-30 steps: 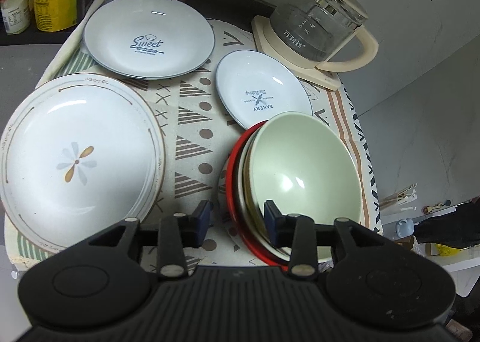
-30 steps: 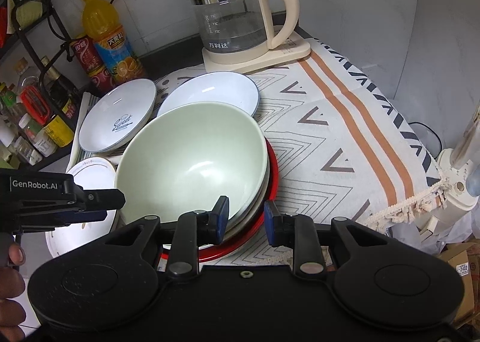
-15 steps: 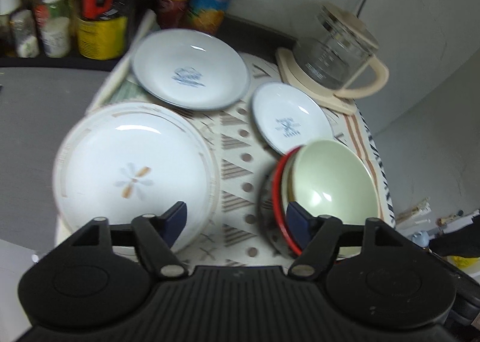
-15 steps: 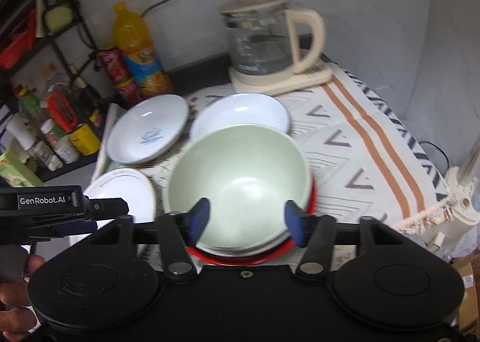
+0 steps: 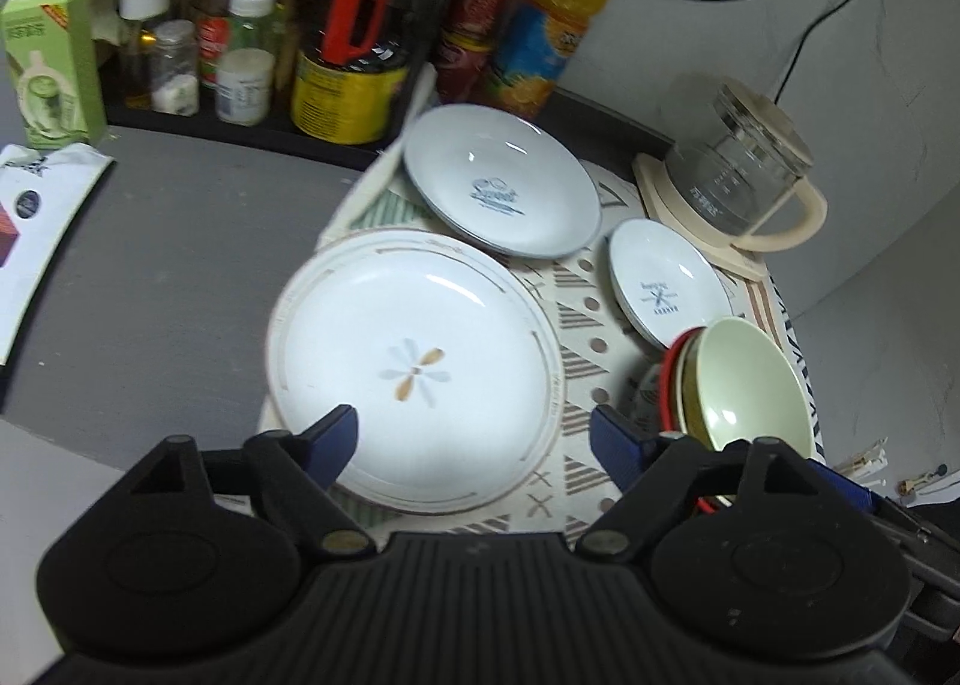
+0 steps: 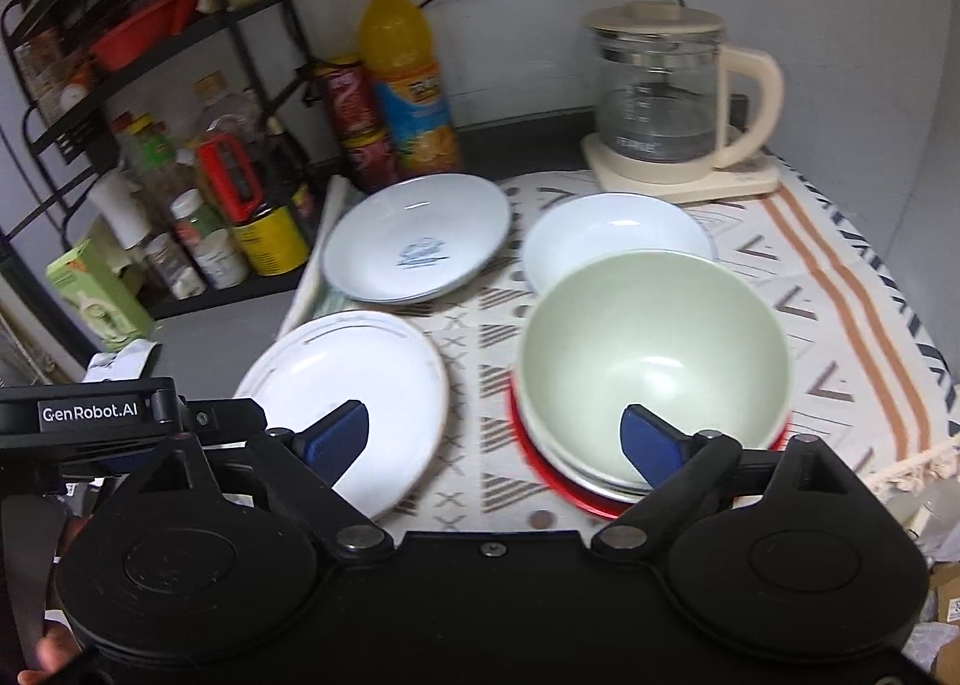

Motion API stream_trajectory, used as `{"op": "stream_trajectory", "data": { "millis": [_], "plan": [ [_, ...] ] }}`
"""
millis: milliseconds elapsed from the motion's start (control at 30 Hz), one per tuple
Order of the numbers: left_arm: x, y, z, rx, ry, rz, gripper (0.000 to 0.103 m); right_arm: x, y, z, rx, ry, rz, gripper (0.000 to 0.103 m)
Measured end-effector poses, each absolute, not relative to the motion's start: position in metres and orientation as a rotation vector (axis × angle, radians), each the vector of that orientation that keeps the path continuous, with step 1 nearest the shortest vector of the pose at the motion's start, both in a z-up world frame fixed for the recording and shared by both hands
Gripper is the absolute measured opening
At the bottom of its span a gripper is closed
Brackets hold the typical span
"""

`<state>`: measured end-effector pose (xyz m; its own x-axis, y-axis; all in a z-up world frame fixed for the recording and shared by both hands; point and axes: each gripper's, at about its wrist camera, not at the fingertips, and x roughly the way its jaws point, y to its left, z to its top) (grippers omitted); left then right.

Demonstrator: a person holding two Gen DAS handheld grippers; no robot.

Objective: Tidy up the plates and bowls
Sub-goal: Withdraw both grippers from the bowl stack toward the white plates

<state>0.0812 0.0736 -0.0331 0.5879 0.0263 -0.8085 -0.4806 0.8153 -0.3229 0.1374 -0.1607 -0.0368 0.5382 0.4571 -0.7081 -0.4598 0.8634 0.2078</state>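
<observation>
A pale green bowl (image 6: 654,337) sits on top of a stack with a red plate (image 6: 558,481) at the bottom, on a patterned cloth; the green bowl also shows in the left wrist view (image 5: 744,385). A large white flower plate (image 5: 414,367) (image 6: 354,391) lies left of the stack. A "Sweet" plate (image 5: 501,187) (image 6: 417,238) and a smaller white dish (image 5: 666,280) (image 6: 612,229) lie farther back. My left gripper (image 5: 474,436) is open above the flower plate's near edge. My right gripper (image 6: 495,439) is open, between the flower plate and the stack.
A glass kettle (image 6: 666,96) on a cream base stands at the back right. An orange juice bottle (image 6: 408,78), cans and jars on a black rack (image 6: 150,102) line the back left. A green carton (image 5: 51,66) stands on the grey counter (image 5: 168,277).
Both grippers have opened wide and drawn back and up from the bowl stack. The left view has swung left towards the flower plate. The stack stays on the cloth.
</observation>
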Motion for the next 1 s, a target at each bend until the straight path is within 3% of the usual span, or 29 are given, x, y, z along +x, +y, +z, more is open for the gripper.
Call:
{"op": "stream_trajectory", "data": {
  "millis": [167, 633, 1000],
  "plan": [
    [0.07, 0.085, -0.029, -0.526, 0.88, 0.34, 0.086, 0.13, -0.146, -0.037, 0.002, 0.831, 0.576, 0.103],
    [0.058, 0.12, -0.032, -0.618, 0.838, 0.37, 0.091, 0.135, -0.114, -0.043, -0.042, 0.837, 0.591, 0.103],
    [0.095, 0.14, -0.039, -0.704, 0.846, 0.379, 0.092, 0.17, -0.099, -0.04, -0.049, 0.875, 0.63, 0.102]
  ]
}}
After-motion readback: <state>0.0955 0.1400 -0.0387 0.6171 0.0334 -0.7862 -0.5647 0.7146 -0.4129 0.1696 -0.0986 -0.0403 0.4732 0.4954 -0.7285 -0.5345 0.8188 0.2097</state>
